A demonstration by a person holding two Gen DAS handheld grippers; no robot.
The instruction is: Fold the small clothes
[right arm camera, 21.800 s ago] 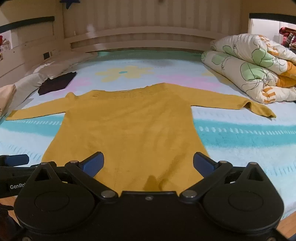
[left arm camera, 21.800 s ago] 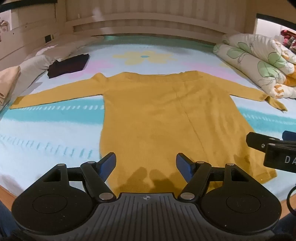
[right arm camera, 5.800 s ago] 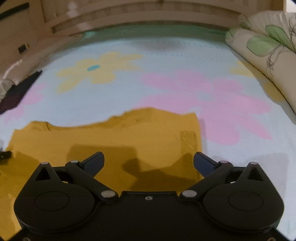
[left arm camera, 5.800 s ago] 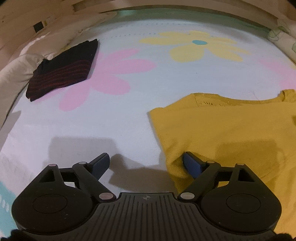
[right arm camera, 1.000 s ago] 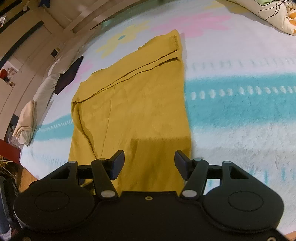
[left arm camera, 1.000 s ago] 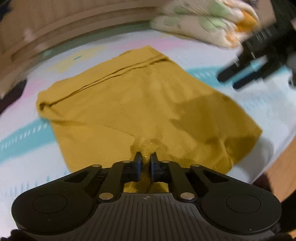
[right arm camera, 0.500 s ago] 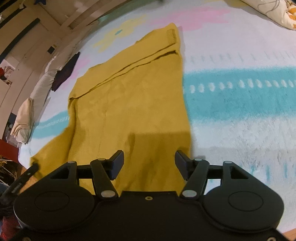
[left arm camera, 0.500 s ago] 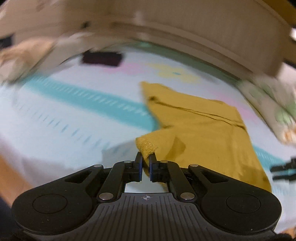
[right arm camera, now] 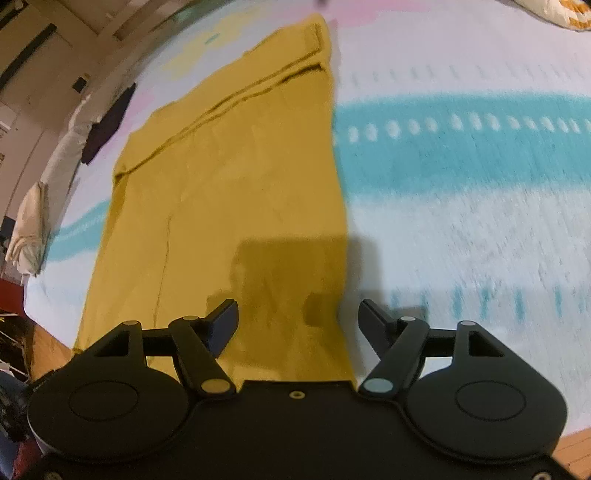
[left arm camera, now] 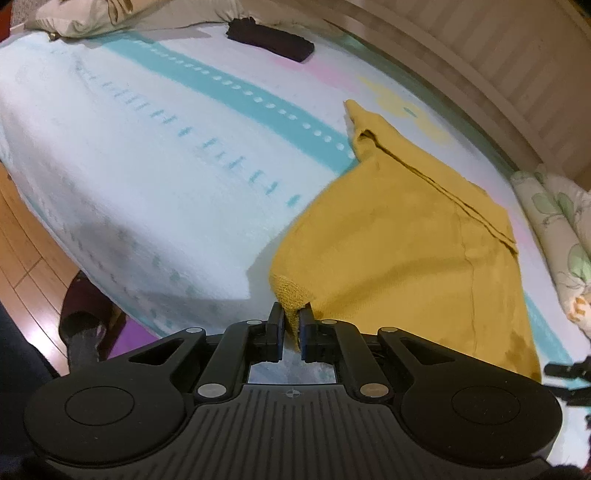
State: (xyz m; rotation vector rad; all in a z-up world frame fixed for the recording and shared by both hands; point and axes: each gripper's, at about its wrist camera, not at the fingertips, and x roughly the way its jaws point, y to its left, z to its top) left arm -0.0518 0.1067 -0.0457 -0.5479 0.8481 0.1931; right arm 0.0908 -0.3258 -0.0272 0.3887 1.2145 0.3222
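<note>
- Yellow sweater (left arm camera: 406, 251) lies on the bed (left arm camera: 147, 177), sleeves folded in so it forms a long panel; one corner of its hem is raised off the sheet.
- Left claw (left arm camera: 291, 325) has its jaws nearly together, pinching that raised hem corner; the ribbed edge bunches just above the fingertips.
- Right claw (right arm camera: 297, 323) hangs over the other hem corner of the yellow sweater (right arm camera: 229, 177) with its jaws apart; they have just been widening. Cloth lies below the gap, and no pad presses on it. One finger is over the knit, the other over the bare sheet beside the sweater's edge.
- Dark folded garment (left arm camera: 269, 38) rests far up the bed, well apart from the sweater, near a pale pillow (left arm camera: 103, 16).
- Rolled floral quilt (left arm camera: 554, 236) sits along the far side, near the sweater's collar end but not touching it.
- Wooden bed frame (left arm camera: 480, 66) runs behind the mattress.
- Wooden floor (left arm camera: 26, 254) shows past the near bed edge, with a dark shape there too unclear to tell.
- Nothing lies on the sweater itself; its surface is bare apart from the claw's shadow.
</note>
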